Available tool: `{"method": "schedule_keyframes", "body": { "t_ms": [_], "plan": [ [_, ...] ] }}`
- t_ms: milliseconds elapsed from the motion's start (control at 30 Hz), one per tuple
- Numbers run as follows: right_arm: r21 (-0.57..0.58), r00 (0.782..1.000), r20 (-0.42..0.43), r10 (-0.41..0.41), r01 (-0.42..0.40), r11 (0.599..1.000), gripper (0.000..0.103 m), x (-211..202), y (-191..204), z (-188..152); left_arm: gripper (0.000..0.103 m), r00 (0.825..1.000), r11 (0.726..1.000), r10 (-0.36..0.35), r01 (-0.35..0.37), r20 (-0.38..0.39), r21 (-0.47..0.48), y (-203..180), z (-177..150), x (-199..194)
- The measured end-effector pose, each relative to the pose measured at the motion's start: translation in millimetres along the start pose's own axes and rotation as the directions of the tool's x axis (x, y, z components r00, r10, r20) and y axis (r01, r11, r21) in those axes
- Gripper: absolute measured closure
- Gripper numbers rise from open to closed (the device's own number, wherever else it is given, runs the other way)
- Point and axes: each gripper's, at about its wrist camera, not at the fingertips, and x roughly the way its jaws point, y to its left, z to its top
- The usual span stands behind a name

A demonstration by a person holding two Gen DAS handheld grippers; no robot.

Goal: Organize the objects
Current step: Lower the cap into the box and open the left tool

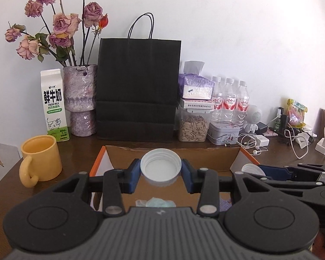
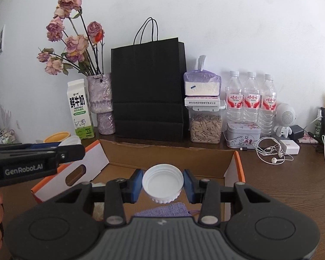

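Both over the open cardboard box: left gripper clamping a white screw cap, right gripper clamping another white cap

Both units same build: left black-and-grey handheld two-finger gripper and right black-and-grey handheld two-finger gripper each have a ribbed grey plastic housing at the base, flanked by two rounded black lobes with a shallow circular recess. Black linkage bars with triangular cut-outs pivot on silver round-head pins and end in blue pads; a small white logo mark sits at the centre top of the ribbed housing. From the side, the left unit is a slim black bar with white "GenRobot.AI" lettering and small screws.
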Motion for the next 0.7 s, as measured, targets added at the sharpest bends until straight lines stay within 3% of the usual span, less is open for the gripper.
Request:
{"method": "schedule_keyframes", "body": {
  "t_ms": [233,300,333,367,400,433,700],
  "plan": [
    [-0.006,0.999,-0.051,-0.013,0.013,1.000,0.064,19.9,0.3,-8.4,0.062,0.998,1.000,0.029,-0.029,-0.061,-0.004,0.2,-9.0,25.9],
    [-0.007,0.998,-0.063,-0.023,0.022,1.000,0.061,21.6,-0.5,-11.1,0.057,0.997,0.999,0.034,-0.035,-0.067,-0.012,1.6,-10.7,27.1],
    [-0.006,0.997,-0.070,-0.030,0.030,1.000,0.047,22.4,-1.0,-12.7,0.048,0.997,0.999,0.038,-0.040,-0.071,-0.020,3.2,-11.1,27.4],
    [-0.003,0.997,-0.071,-0.039,0.039,0.999,0.020,22.7,-1.7,-14.1,0.020,0.996,0.998,0.048,-0.050,-0.073,-0.030,4.9,-10.9,27.2],
    [-0.002,0.996,-0.071,-0.049,0.049,0.999,0.007,22.7,-2.5,-15.2,0.000,0.996,0.997,0.059,-0.061,-0.067,-0.038,6.3,-11.3,26.5],
    [0.000,0.996,-0.065,-0.060,0.060,0.998,0.000,21.5,-3.4,-15.7,0.000,0.995,0.996,0.080,-0.083,-0.051,-0.046,7.4,-11.6,24.7],
    [0.011,0.997,-0.050,-0.062,0.062,0.998,0.000,15.0,-7.2,-16.2,0.000,0.994,0.994,0.095,-0.098,-0.055,-0.046,7.6,-11.0,23.4]
  ]
}}
